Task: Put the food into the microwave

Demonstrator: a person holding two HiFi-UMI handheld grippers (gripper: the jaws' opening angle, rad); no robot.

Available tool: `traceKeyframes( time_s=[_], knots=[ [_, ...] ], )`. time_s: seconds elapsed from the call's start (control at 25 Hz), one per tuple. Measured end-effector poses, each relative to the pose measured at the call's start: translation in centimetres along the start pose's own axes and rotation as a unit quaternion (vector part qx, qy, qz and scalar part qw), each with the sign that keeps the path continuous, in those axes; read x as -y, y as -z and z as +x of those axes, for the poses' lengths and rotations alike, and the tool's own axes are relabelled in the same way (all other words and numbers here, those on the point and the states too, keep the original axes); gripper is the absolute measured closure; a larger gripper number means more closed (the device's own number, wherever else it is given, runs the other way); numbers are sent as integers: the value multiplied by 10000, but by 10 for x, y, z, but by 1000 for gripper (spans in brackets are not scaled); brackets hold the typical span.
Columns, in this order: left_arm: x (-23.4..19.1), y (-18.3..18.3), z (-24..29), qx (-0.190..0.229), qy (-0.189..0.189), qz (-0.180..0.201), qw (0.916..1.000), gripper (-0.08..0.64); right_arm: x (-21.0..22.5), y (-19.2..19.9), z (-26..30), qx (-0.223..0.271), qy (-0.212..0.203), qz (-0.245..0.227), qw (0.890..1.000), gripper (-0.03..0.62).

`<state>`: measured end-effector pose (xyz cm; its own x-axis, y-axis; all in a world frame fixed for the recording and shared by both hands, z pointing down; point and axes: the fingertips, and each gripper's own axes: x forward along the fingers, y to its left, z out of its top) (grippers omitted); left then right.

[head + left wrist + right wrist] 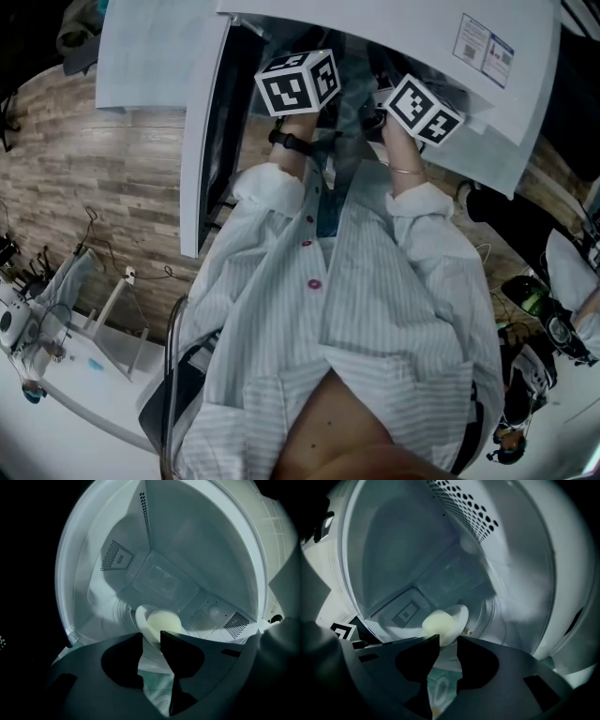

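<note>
A pale yellow round piece of food (165,620) (437,624) lies on a small white plate (142,619) (461,612) inside the white microwave (403,28). The plate rests on the cavity floor. My left gripper (151,637) is open, and the plate's near rim shows in the gap between its dark jaw tips. My right gripper (448,640) is open too, its tips just short of the food and plate from the other side. In the head view only the marker cubes (298,82) (422,110) show, both reaching into the oven mouth; the jaws are hidden there.
The microwave door (208,141) stands swung open at the left. Cavity walls (197,545) (403,555) with vent holes close in around both grippers. A glass turntable (437,688) shows below the jaws. A white table (84,375) with gear stands at lower left.
</note>
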<state>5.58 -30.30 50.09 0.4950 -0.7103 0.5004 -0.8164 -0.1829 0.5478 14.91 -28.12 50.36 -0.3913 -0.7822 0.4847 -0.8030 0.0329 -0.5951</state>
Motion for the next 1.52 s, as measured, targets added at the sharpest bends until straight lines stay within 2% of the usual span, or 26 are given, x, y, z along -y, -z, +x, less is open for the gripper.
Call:
traceKeyframes(
  time_s=[0.16, 0.32, 0.36, 0.4, 0.48, 0.6, 0.72, 1.08, 1.36, 1.52],
  knots=[
    [0, 0, 2, 22, -8, 101, 9999, 446, 0, 0, 2, -40, 67, -132, 9999, 468],
    [-1, -3, 3, 96, 59, -83, 9999, 445, -2, -2, 3, -82, 16, -22, 10000, 465],
    [-1, -3, 2, 108, 57, -86, 9999, 445, -5, -2, 3, -105, -15, -35, 9999, 455],
    [-1, -4, 2, 110, 36, -46, 9999, 443, -7, -1, 4, -135, -44, -84, 9999, 402],
    [-2, -5, 2, 99, -12, 37, 9999, 442, -10, 1, 4, -192, -67, -150, 9997, 383],
    [-3, -4, 4, 52, -13, 142, 9999, 440, -8, 0, 4, -189, 12, -213, 9996, 383],
    [-9, -6, 5, 125, -211, 432, 9988, 431, -1, -5, 2, -79, 187, -368, 9991, 377],
    [-7, -3, 3, 38, -240, 860, 9960, 388, -9, -8, 0, 9, 64, -487, 9988, 377],
    [-10, 3, -3, 59, -250, 669, 9974, 371, -13, -8, -7, 106, -38, -494, 9987, 377],
    [-9, 0, -16, 199, -320, 718, 9967, 371, -22, -8, -14, 157, -204, -575, 9980, 379]
  ],
)
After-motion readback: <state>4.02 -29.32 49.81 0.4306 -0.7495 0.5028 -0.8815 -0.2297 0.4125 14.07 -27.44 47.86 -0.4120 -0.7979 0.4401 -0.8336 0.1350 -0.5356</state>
